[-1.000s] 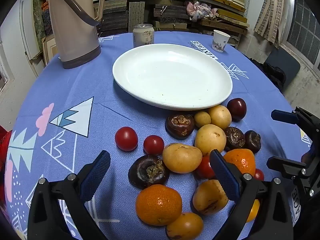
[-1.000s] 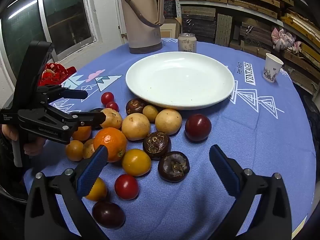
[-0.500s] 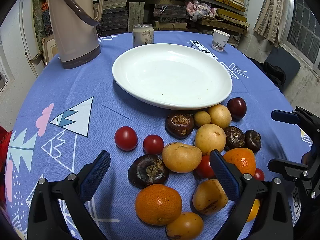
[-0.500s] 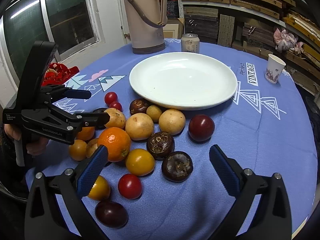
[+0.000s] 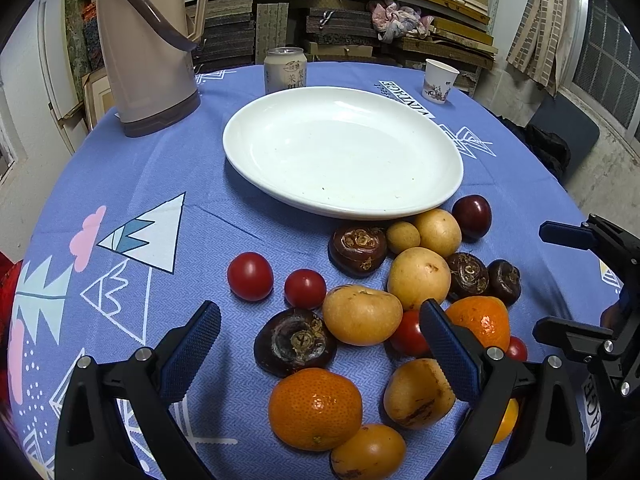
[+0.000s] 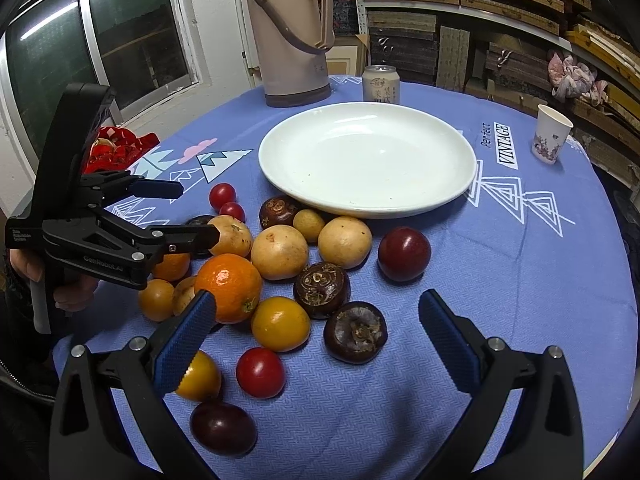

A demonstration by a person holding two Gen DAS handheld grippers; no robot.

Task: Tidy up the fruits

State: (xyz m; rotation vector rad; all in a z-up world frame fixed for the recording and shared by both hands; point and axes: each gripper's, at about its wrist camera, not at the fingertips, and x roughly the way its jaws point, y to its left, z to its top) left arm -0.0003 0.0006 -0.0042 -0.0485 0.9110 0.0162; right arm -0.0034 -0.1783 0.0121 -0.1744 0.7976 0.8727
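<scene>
A loose heap of fruit lies on the blue tablecloth in front of an empty white plate (image 5: pixel 344 152) (image 6: pixel 368 160). It holds mandarins (image 5: pixel 315 408) (image 6: pixel 228 288), yellow round fruits (image 5: pixel 362 314), dark water chestnuts (image 5: pixel 295 342) (image 6: pixel 355 332), red cherry tomatoes (image 5: pixel 250 276) (image 6: pixel 260 372) and dark plums (image 5: pixel 472 216) (image 6: pixel 404 254). My left gripper (image 5: pixel 320 336) (image 6: pixel 192 212) hovers open over the heap's left side, holding nothing. Open and empty as well, my right gripper (image 6: pixel 316 316) (image 5: pixel 552 284) hangs over the heap's near right side.
Behind the plate stand a beige thermos jug (image 5: pixel 148 48), a drink can (image 5: pixel 285 70) and a paper cup (image 5: pixel 439 80). Shelves of stacked boards fill the back. A red bundle (image 6: pixel 116 148) lies past the table's left edge. A hand (image 6: pixel 72 292) holds the left gripper.
The right gripper's view has drifted slightly, so plate and fruit sit a little further right and lower. The left gripper has barely moved. Both stay open.
</scene>
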